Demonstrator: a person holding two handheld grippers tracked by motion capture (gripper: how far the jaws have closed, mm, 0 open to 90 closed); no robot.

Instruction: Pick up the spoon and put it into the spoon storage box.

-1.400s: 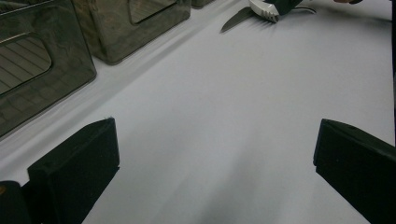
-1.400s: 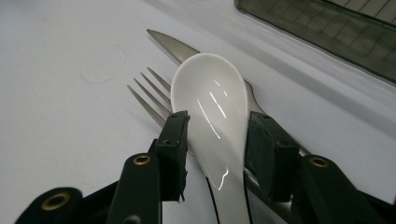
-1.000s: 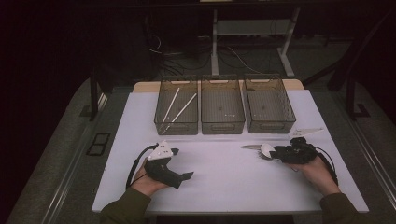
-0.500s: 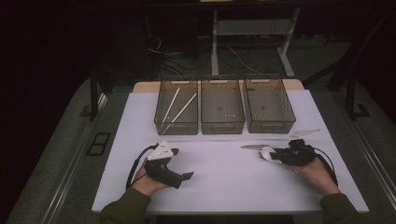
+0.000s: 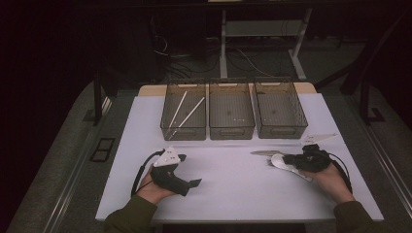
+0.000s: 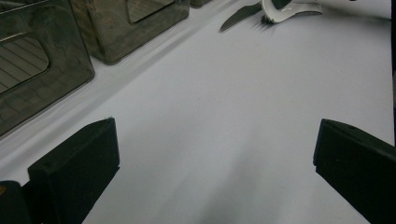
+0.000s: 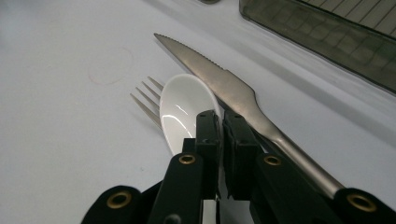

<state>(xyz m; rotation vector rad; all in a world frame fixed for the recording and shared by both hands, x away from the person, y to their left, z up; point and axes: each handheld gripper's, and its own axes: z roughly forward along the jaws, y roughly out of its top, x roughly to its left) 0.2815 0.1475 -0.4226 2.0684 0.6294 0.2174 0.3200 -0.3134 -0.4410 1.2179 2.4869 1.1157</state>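
your right hand-held gripper (image 7: 219, 154) is pinched shut on the white spoon (image 7: 187, 109), which lies low on the table (image 5: 233, 179) between a fork (image 7: 147, 100) and a knife (image 7: 219, 84). your left hand-held gripper (image 6: 210, 154) rests wide open and empty. two sticks (image 5: 184, 110) already lie in the left bin (image 5: 183, 130); the cutlery looks unsorted. no readable writing.
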